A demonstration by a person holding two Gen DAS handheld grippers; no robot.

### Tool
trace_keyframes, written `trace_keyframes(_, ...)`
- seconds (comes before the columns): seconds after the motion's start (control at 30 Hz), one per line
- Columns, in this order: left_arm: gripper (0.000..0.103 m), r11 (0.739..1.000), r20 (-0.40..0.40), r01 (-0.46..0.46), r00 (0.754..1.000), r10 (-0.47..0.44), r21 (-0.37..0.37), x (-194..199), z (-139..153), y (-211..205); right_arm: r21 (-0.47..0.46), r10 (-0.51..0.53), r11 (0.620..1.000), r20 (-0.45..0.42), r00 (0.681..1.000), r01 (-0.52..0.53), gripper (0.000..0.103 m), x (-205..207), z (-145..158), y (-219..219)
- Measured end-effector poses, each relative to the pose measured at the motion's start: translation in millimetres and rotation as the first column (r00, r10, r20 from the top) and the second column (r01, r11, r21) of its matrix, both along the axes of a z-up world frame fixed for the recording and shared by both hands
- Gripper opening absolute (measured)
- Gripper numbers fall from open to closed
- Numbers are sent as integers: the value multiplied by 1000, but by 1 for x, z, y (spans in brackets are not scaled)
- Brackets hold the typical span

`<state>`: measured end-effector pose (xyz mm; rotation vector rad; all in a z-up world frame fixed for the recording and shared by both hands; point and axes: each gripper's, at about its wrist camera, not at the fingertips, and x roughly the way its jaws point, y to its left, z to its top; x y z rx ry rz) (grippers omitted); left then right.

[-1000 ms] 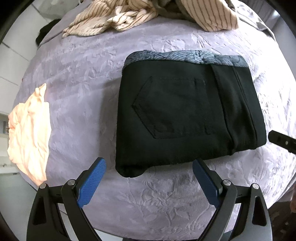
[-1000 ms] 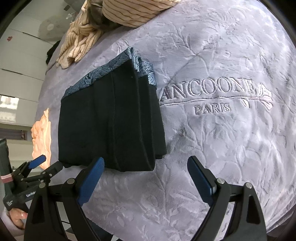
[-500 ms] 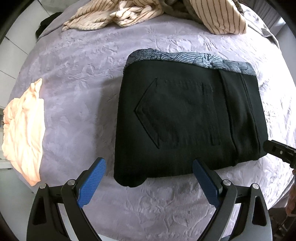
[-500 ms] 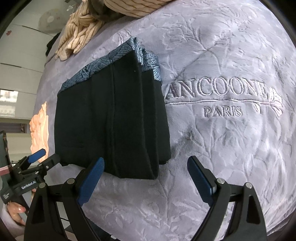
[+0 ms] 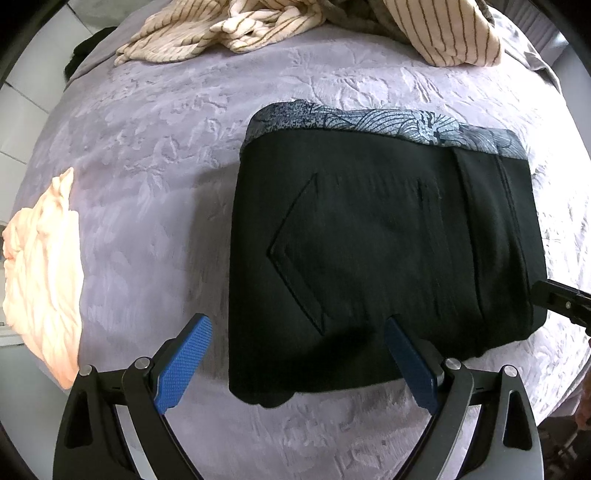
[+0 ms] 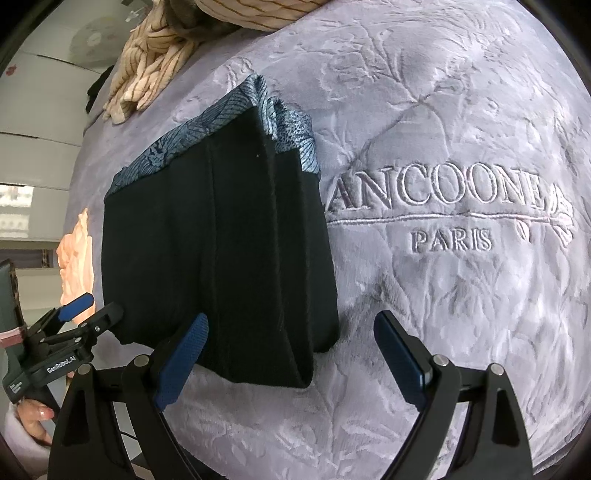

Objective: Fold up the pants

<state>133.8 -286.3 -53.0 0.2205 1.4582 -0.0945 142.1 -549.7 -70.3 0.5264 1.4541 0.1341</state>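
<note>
— Both of them are hovering at the near edge of the bed, see? The left gripper (image 5: 297,363) has its jaws spread wide, nothing in them, straddling the near left corner of the pants (image 5: 384,254). The right gripper (image 6: 290,360) is just as slack and empty, over the near right corner.

— So the pants look about done to me. A tidy black packet in the middle of the grey bedspread (image 6: 461,129), pocket up, patterned waistband (image 5: 369,122) along the far side.

— Nearly. I'd say what's left is squaring it. That near left corner bulges out a bit, and on the right the layers show as a thick roll. I'd press down flat with the pads, not pinch, or the top layer will drag and slide off the ones beneath.

— And keep it clear of the rest?

— Yes, the peach cloth (image 5: 44,280) at the left edge and the striped heap (image 5: 258,26) at the far edge are well apart.
</note>
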Motion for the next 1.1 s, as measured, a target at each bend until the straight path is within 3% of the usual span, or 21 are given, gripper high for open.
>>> trace_keyframes(0.23, 95, 999, 30, 33, 999, -32, -39, 19, -3, 5, 24, 13, 1000, 15, 1000, -13, 93, 9, -4, -3)
trace_keyframes(0.47, 95, 985, 43, 85, 996, -79, -149, 41, -11, 27, 104, 34, 994, 53, 998, -39, 93, 21, -13, -11)
trace_keyframes(0.73, 95, 937, -18, 76, 996, -87, -341, 64, -39, 43, 222, 54, 972, 84, 995, -72, 93, 38, -33, -15)
trace_keyframes(0.93, 95, 891, -55, 76, 992, -113, -447, 73, -61, 25, 343, 77, 934, 88, 993, -103, 93, 51, -54, -3)
trace_keyframes(1.03, 95, 887, -72, 31, 995, -72, -462, 76, -67, 26, 383, 21, 923, 38, 999, -34, 88, 57, -70, -2)
trace_keyframes(1.1, 82, 878, -56, 25, 997, -59, -479, 73, -62, 26, 377, 7, 926, 32, 999, -18, 76, 56, -69, -2)
